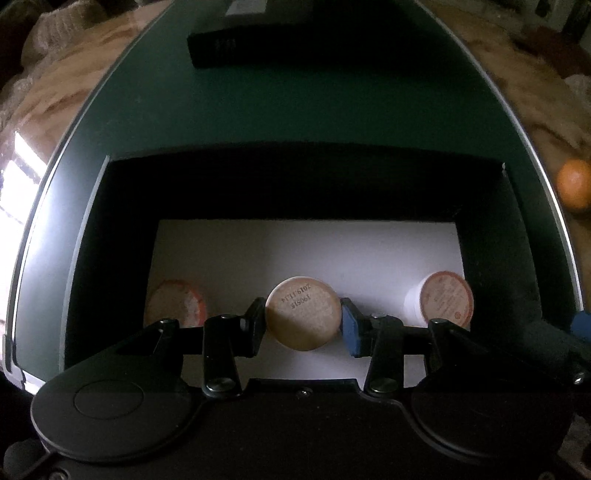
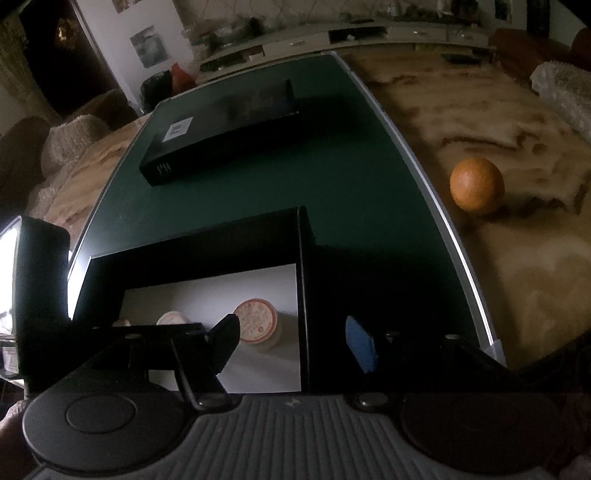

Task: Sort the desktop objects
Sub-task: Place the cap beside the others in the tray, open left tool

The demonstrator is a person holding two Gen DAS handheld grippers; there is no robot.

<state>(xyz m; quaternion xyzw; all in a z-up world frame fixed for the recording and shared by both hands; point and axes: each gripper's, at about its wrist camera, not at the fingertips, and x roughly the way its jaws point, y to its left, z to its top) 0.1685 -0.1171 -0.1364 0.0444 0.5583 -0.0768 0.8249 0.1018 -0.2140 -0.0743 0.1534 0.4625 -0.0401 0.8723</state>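
The left gripper (image 1: 303, 325) points down into the open black box (image 1: 92, 236), jaws clamped on the middle cup (image 1: 303, 314), which sits over the white box floor. 2 more cups lie in the box: 1 at 9 o'clock (image 1: 177, 302), 1 at 3 o'clock (image 1: 443, 299). The right gripper (image 2: 295, 343) hovers over the box's right wall, jaws spread and holding nothing. An orange (image 2: 476, 184) rests at 2 o'clock, off the green mat (image 2: 369, 192).

Home living room: sofa (image 2: 561, 88), cluttered shelf (image 2: 332, 33)
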